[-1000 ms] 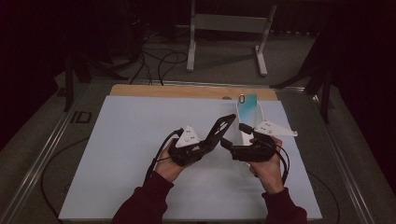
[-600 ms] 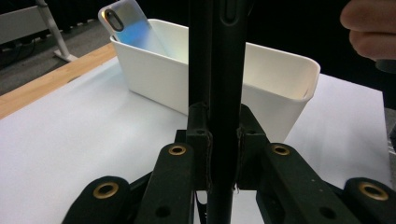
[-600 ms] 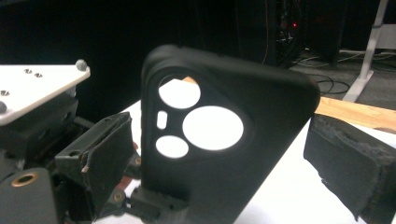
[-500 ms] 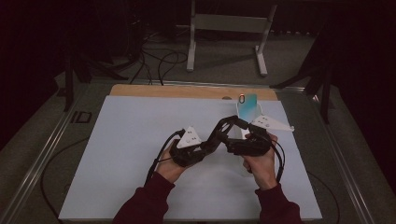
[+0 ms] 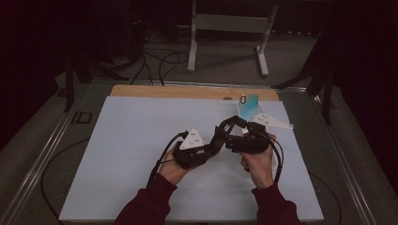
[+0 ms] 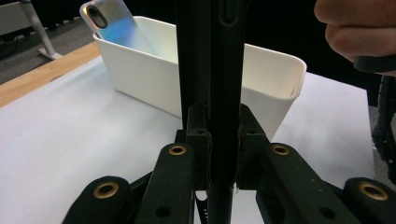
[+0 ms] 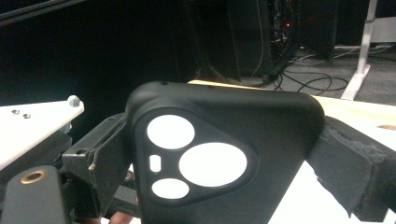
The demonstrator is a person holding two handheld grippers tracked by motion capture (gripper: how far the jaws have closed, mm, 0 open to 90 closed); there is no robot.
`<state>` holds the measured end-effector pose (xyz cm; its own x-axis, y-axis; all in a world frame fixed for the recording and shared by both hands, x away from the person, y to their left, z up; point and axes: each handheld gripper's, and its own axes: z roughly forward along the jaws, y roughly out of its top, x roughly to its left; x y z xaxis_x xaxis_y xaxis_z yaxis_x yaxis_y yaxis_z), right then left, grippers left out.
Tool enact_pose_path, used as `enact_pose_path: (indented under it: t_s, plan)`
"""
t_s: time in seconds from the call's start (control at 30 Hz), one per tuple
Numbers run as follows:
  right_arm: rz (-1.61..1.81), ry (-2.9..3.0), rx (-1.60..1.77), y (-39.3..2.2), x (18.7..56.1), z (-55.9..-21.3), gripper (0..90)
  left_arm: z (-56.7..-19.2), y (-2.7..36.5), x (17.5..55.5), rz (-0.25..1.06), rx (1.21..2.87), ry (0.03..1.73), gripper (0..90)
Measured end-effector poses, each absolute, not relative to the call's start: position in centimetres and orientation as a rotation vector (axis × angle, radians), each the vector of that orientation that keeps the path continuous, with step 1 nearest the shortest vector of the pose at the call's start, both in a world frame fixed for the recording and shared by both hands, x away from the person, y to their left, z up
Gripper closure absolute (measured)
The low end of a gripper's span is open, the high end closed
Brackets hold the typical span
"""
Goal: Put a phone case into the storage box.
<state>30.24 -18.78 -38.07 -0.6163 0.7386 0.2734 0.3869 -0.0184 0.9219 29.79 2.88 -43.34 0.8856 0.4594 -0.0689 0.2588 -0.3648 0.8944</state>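
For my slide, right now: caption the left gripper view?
Left gripper clamps a black phone case edge-on before a white bin.

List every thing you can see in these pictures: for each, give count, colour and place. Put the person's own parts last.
Phone case: one, black, with camera cut-outs, clamped in the left gripper.
Bin: one, white, on the sheet's far right.
Phone: one, bluish, leaning inside the bin.
Sheet: one, pale, covering the table.
Board: one, wooden, along the far edge.
Left gripper: black, shut on the case.
Right gripper: black, at the case.
Hands: two, dark red sleeves.
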Motion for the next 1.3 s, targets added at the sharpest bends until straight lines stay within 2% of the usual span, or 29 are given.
enact_pose_path:
  t_s: [0.77,0.9,0.97,1.23,1.3]
  plan:
    - [1.673,1.956,1.164,-18.4,30.0,-37.7,14.2,-43.3,2.9,29.7,0.249,1.983,0.515,80.6]
    - [1.670,1.952,1.161,-18.4,30.1,-37.7,14.4,-43.1,3.1,29.8,0.263,1.978,0.522,78.2]
    - [1.644,1.947,1.154,-18.4,30.2,-37.6,14.5,-42.9,3.5,29.8,0.269,1.974,0.535,67.0]
    - [1.630,1.874,1.181,-19.7,31.1,-37.1,14.4,-42.7,6.2,29.8,0.440,1.965,0.683,18.7]
    - [1.629,1.837,1.186,-20.3,31.4,-36.6,14.4,-42.7,7.1,29.7,0.499,1.959,0.720,14.3]
